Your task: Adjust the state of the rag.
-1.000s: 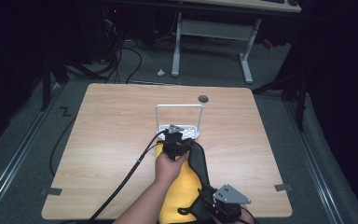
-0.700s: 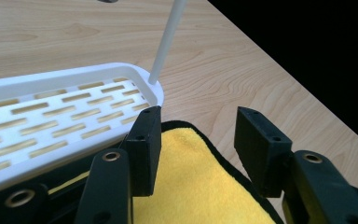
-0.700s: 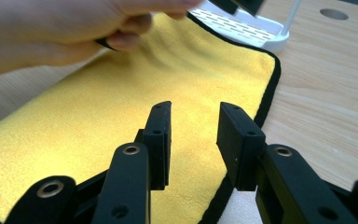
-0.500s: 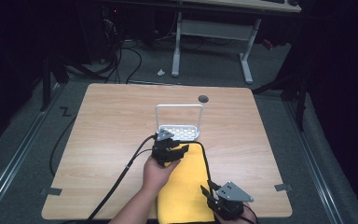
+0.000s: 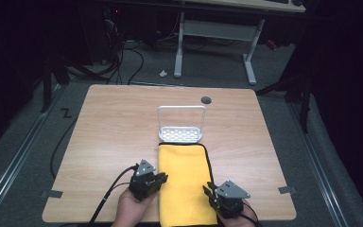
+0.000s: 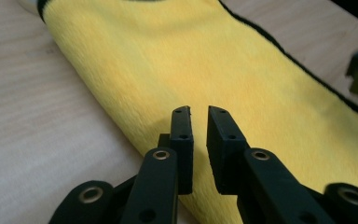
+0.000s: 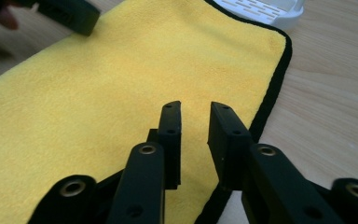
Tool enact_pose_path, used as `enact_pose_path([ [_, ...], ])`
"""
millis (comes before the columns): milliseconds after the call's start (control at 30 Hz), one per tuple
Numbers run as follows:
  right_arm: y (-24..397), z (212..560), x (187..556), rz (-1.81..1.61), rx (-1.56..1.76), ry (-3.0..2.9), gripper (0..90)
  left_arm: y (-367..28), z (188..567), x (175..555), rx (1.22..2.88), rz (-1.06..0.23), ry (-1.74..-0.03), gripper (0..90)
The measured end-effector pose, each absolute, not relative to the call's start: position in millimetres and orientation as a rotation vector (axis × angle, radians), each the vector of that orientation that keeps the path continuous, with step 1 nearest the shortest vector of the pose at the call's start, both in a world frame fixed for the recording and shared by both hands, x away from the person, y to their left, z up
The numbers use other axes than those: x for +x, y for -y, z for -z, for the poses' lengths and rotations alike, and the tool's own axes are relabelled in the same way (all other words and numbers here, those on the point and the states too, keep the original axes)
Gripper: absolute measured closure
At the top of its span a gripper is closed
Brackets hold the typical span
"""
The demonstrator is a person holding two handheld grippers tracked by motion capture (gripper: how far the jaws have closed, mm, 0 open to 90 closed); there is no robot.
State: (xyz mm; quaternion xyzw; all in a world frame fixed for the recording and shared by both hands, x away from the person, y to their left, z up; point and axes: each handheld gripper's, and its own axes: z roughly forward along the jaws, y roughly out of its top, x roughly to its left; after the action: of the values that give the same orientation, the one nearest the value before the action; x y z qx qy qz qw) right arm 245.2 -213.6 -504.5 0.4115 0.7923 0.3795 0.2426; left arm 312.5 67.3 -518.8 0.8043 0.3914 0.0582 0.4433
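Yellow cloth (image 5: pixel 184 182) lies flat at the table's (image 5: pixel 113 127) near edge, its far end touching the white rack (image 5: pixel 180 134). Left gripper (image 5: pixel 159 178) and right gripper (image 5: pixel 209 190) flank it; both jaws have just been closing, nearly shut with a narrow gap, gripping nothing

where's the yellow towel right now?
High view: the yellow towel lies flat at the near middle of the table, its far edge against the white rack, between the left gripper and right gripper.
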Motion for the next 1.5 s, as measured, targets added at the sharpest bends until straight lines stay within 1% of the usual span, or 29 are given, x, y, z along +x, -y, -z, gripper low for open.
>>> enact_pose_path([
  [67,215.0,503.4,256.4,-1.030,1.134,-2.173,89.5,-63.8,522.2,312.3,2.022,-0.161,-0.958,82.4],
  [100,215.7,503.7,269.8,-1.020,1.159,-2.187,90.0,-61.2,524.4,315.1,2.041,-0.172,-0.955,85.1],
  [133,215.7,503.7,269.8,-1.020,1.159,-2.187,90.0,-61.2,524.4,315.1,2.041,-0.172,-0.955,85.9],
  [200,215.7,505.6,282.8,-0.974,1.164,-2.191,90.0,-58.7,528.4,319.7,2.074,-0.170,-0.960,86.5],
  [233,217.4,508.5,300.6,-0.934,1.200,-2.197,90.0,-59.6,529.5,321.8,2.073,-0.161,-0.953,87.7],
  [333,217.8,513.1,312.6,-0.898,1.226,-2.217,90.0,-61.3,529.8,322.9,2.076,-0.150,-0.946,87.9],
  [367,215.8,519.7,319.1,-0.857,1.245,-2.247,90.0,-62.1,529.9,322.5,2.078,-0.152,-0.941,87.9],
  [500,209.4,521.9,317.0,-0.873,1.240,-2.260,90.0,-69.6,529.4,319.9,2.095,-0.149,-0.921,87.9],
  [667,199.5,523.8,309.6,-0.918,1.223,-2.274,90.0,-88.9,527.4,312.3,2.125,-0.143,-0.904,87.7],
  [767,189.7,524.5,303.0,-0.920,1.177,-2.290,90.0,-100.6,528.4,305.8,2.111,-0.134,-0.911,87.6],
  [900,177.8,526.7,289.9,-0.927,1.081,-2.308,90.0,-115.5,529.5,301.2,2.102,-0.084,-0.903,87.2],
  [1100,171.8,526.2,280.8,-0.920,1.023,-2.339,90.0,-128.1,528.7,298.6,2.100,-0.016,-0.911,85.8],
  [1167,172.2,526.1,281.4,-0.925,1.027,-2.345,90.0,-129.2,528.9,298.3,2.092,-0.006,-0.912,84.7],
  [1267,172.8,526.3,282.2,-0.935,1.024,-2.348,90.0,-129.5,527.0,298.5,2.081,-0.034,-0.901,82.4],
  [1300,172.7,526.3,282.2,-0.934,1.019,-2.348,90.0,-130.8,525.0,299.3,2.068,-0.055,-0.902,80.2],
  [1367,172.7,526.2,282.3,-0.931,1.016,-2.350,90.0,-135.3,521.1,303.6,2.019,-0.099,-0.929,72.9],
  [1400,172.8,526.2,282.4,-0.932,1.015,-2.351,89.9,-138.2,519.5,307.4,1.996,-0.122,-0.951,71.3],
  [1433,173.0,526.3,282.6,-0.933,1.010,-2.352,89.9,-140.9,518.7,312.5,1.971,-0.137,-0.977,66.3],
  [1467,173.0,526.3,282.6,-0.933,1.010,-2.352,89.9,-142.5,518.4,316.7,1.951,-0.149,-1.000,66.3],
  [1500,173.0,526.3,282.6,-0.934,1.010,-2.353,89.9,-143.9,518.6,324.3,1.932,-0.160,-1.029,63.9],
])
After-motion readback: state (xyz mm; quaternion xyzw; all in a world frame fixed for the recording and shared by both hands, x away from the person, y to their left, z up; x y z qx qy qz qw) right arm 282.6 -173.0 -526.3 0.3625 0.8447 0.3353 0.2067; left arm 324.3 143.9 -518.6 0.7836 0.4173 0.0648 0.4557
